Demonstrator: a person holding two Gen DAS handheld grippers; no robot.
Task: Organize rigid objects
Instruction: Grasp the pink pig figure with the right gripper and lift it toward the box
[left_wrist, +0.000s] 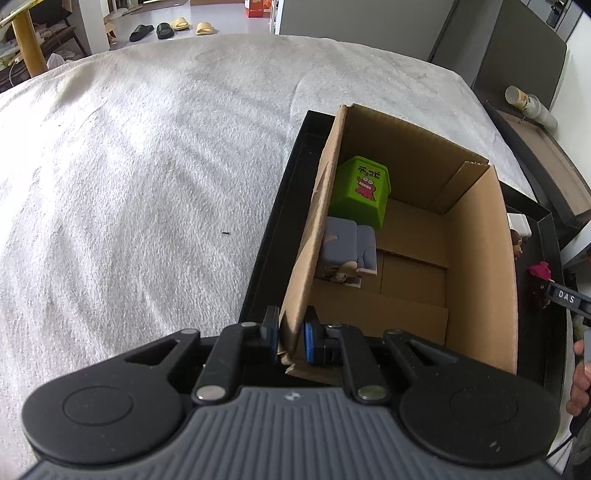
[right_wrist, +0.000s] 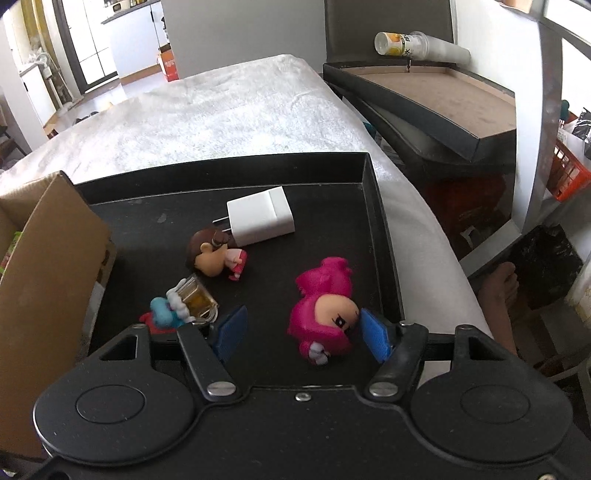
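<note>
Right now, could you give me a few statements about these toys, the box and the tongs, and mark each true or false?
1. The left tongs pinch the cardboard box wall. True.
2. The green toy lies on the black tray. False: it sits inside the box.
3. The pink figure lies between the right tongs. True.
4. The white charger is in the box. False: it lies on the tray.
5. The right tongs are fully shut. False: they stand apart.
</note>
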